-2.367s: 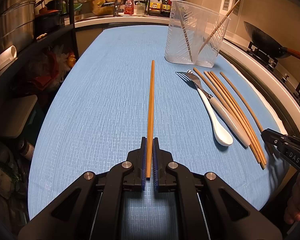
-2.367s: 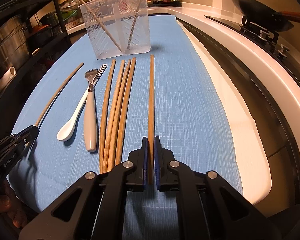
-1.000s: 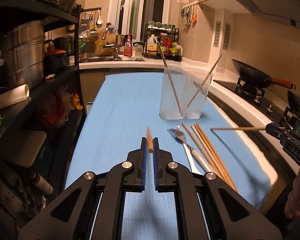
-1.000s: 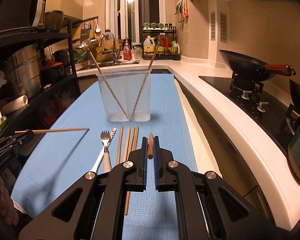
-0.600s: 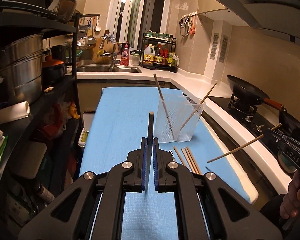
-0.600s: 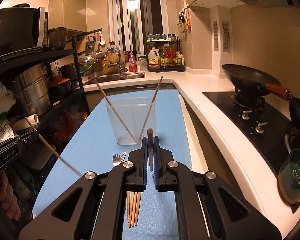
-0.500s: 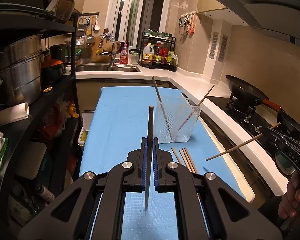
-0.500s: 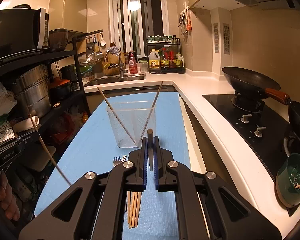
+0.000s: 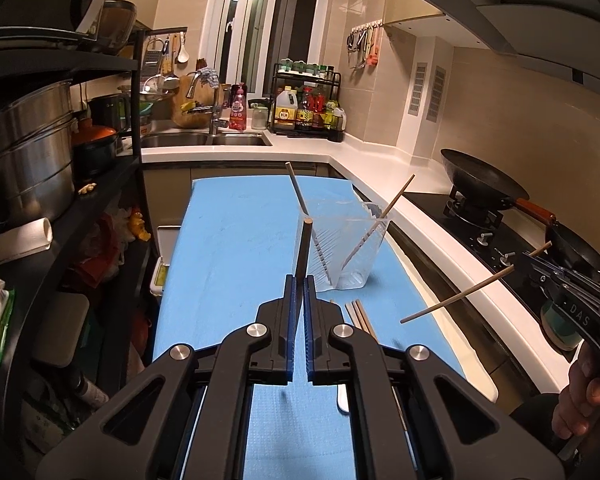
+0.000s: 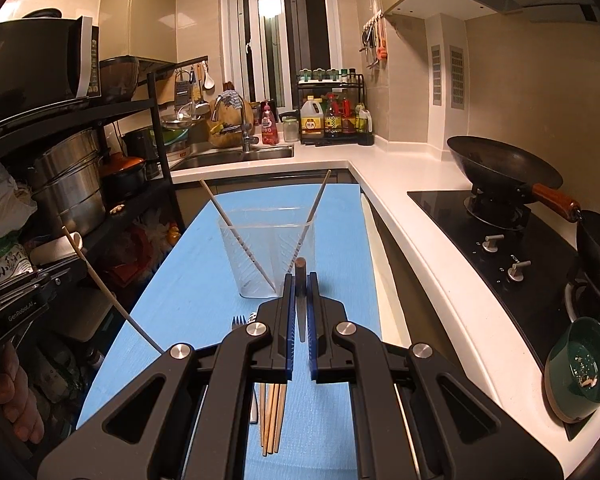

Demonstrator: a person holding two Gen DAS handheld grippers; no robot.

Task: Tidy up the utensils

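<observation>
A wooden chopstick (image 9: 302, 249) is clamped between the closed jaws of the left gripper (image 9: 299, 280) and is held tilted up, well above the bench (image 9: 228, 248), which is covered by a blue mat. In the right wrist view, the same gripper (image 10: 66, 270) is seen at the left edge with its chopstick (image 10: 108, 292) slanting down towards the mat. A second chopstick (image 10: 300, 280) is clamped by the closed right gripper (image 10: 299, 280), seen nearly end-on, so its length can hardly be judged. In the left wrist view, that gripper (image 9: 518, 266) is seen at the right, with its chopstick (image 9: 456, 296) pointing down and left over the bench edge.

A clear plastic holder (image 10: 268, 256) is stood upright on the mat ahead of both grippers, and two chopsticks (image 10: 236, 236) are leaned inside it, crossed in a V. Nearer, a bundle of chopsticks (image 10: 272, 420) is laid flat on the mat, with a fork (image 10: 238, 322) beside it, both partly hidden by the right gripper. A wok (image 10: 504, 168) is seen on the hob to the right.
</observation>
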